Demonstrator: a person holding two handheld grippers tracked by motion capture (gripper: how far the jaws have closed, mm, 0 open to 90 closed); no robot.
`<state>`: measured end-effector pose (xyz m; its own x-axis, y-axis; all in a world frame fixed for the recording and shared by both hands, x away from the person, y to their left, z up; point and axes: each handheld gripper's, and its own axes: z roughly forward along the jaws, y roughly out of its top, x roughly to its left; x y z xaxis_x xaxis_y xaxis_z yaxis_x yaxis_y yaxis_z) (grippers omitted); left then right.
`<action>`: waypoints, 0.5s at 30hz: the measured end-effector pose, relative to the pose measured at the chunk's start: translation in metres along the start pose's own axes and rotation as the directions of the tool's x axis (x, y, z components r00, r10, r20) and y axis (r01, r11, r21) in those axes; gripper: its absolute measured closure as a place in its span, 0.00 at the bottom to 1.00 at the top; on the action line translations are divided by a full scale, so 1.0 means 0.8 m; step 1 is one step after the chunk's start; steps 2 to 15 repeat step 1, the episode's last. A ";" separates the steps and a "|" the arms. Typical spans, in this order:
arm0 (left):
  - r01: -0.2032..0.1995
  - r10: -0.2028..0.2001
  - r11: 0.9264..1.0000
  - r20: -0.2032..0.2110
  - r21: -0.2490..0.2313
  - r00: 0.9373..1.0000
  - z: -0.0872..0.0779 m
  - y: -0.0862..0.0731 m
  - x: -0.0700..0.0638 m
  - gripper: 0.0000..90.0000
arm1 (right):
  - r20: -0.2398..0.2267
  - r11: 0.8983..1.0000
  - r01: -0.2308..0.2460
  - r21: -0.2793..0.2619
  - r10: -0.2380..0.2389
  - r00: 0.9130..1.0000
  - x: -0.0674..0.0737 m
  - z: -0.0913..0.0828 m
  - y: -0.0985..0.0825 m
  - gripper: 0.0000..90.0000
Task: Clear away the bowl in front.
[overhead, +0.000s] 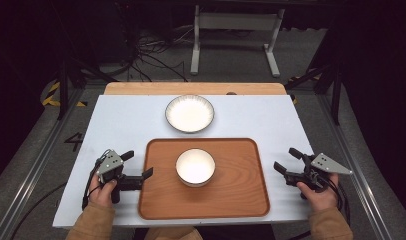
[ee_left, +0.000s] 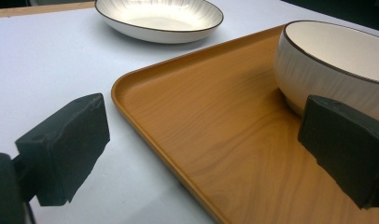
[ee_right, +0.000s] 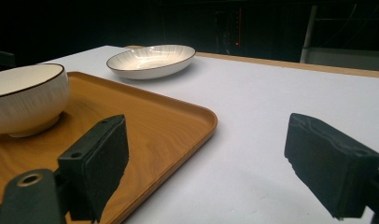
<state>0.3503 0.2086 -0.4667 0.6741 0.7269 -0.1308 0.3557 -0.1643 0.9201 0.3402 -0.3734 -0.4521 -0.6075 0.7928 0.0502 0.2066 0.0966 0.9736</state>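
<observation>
a wooden tray (overhead: 241,200) lies on the white worktop (overhead: 121,125) near the person's edge, with a white bowl (overhead: 195,167) standing on it a little left of centre. a shallow plate (overhead: 189,113) sits on the worktop just beyond the tray, apart from it. the left tongs (overhead: 139,165) are wide open and hold nothing, one jaw over the tray's left rim, the other over the worktop. the right tongs (overhead: 286,160) are also wide open and empty, just right of the tray.
</observation>
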 end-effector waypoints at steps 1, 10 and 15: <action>-0.001 0.001 1.000 -0.003 0.003 1.000 0.000 0.000 0.000 0.04 | 0.000 1.000 0.000 0.000 0.000 1.000 0.000 0.000 0.000 0.16; -0.001 0.001 1.000 -0.003 0.003 1.000 0.000 0.000 0.000 0.04 | 0.000 1.000 0.000 0.000 0.000 1.000 0.000 0.000 0.000 0.16; -0.001 0.001 1.000 -0.003 0.003 1.000 0.000 0.000 0.000 0.04 | 0.000 1.000 0.000 0.000 0.000 1.000 0.000 0.000 0.000 0.16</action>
